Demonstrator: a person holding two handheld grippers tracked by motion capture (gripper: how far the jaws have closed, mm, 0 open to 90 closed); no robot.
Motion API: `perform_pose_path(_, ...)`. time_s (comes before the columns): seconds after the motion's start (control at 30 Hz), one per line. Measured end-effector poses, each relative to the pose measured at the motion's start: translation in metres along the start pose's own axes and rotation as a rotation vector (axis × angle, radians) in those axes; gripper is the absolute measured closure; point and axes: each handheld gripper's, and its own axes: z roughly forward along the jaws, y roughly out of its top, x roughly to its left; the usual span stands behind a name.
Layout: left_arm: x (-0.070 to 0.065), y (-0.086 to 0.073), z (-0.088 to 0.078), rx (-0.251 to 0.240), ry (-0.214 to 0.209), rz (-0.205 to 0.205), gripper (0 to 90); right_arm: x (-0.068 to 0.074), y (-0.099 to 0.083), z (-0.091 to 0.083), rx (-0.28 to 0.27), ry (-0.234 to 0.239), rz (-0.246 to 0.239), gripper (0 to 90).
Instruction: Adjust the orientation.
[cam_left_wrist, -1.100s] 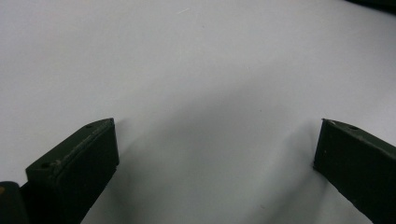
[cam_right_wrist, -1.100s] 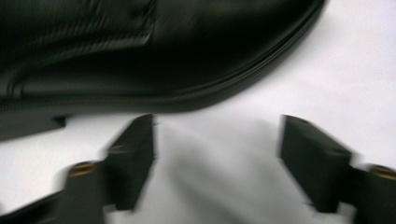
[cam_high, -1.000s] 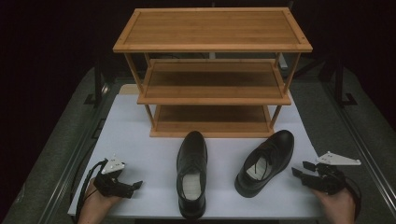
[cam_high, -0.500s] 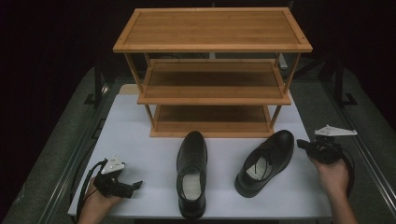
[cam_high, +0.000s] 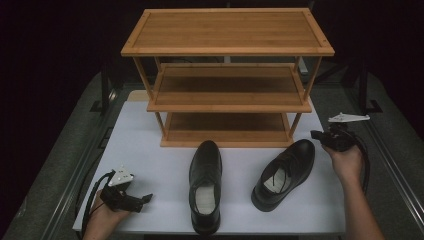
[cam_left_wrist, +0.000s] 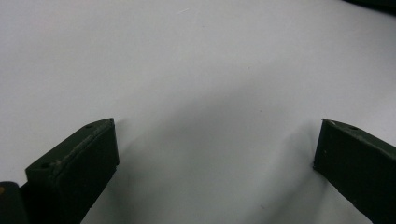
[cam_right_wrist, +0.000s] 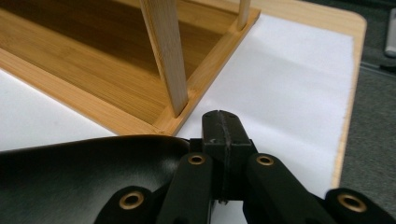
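The left tool (cam_high: 142, 199) rested at the near left corner of the white counter (cam_high: 140, 150), its jaws spread wide with only bare surface between them, well apart from the left shoe (cam_high: 205, 185). That shoe stood with its toe toward the wooden rack (cam_high: 227, 75). The right shoe (cam_high: 282, 172) lay angled beside it. The right tool (cam_high: 316, 135) hovered just beside that shoe's toe, jaws clenched together on nothing, having just been closing.

— Where are the shoes placed?
— The left shoe (cam_high: 205, 185) and the right shoe (cam_high: 283, 173) are set side by side on the surface (cam_high: 150, 150), before the shoe rack (cam_high: 227, 75).
— And the grippers?
— The left gripper (cam_high: 145, 199) is held left of both; the right gripper (cam_high: 316, 135), beside the right shoe's toe.
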Motion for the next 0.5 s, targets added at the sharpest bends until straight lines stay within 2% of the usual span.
perform_pose_path(0.17,0.0000,0.0000,0.0000,0.000,0.000,0.000,0.0,-0.0006,-0.0043,0.0094,0.028,0.012,-0.002,90.0)
perform_pose_path(0.37,0.0001,0.0000,0.0000,0.002,0.000,0.001,0.0,-0.0019,-0.0076,0.0073,-0.002,0.035,0.027,90.0)
perform_pose_path(0.5,0.0002,0.0000,0.0000,0.002,0.000,0.001,0.0,-0.0016,-0.0092,0.0068,-0.011,0.037,0.029,90.0)
